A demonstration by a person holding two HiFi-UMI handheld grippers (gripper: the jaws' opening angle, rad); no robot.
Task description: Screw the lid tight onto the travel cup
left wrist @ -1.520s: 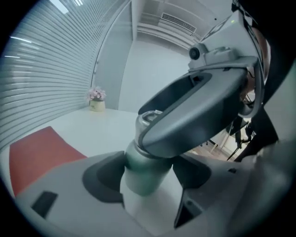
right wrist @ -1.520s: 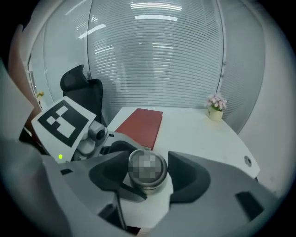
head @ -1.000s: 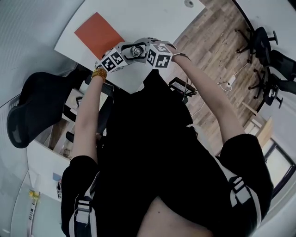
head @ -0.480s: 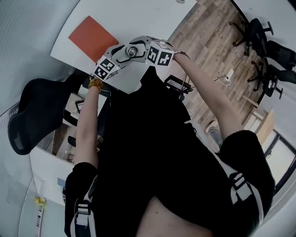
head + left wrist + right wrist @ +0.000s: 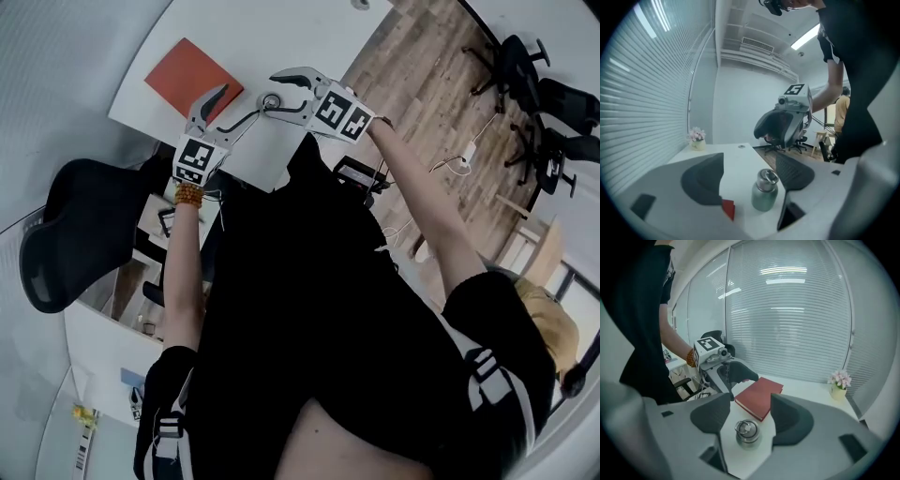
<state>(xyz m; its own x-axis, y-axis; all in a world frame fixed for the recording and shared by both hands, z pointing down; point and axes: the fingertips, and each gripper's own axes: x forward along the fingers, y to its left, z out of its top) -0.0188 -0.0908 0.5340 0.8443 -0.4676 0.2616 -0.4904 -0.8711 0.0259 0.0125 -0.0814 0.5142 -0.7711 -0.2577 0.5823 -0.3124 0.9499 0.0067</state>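
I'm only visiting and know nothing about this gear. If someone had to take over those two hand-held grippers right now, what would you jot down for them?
Left gripper: jaws open, empty, held above the table.
Right gripper: jaws open, empty, also above the table.
Travel cup: upright on the white table, near the red book. Neither gripper touches it.
Done: the metal lid sits on the cup.
Left: the pictures cannot show whether the lid is tight. Probably hold the cup body with one gripper and give the lid a final twist with the other.
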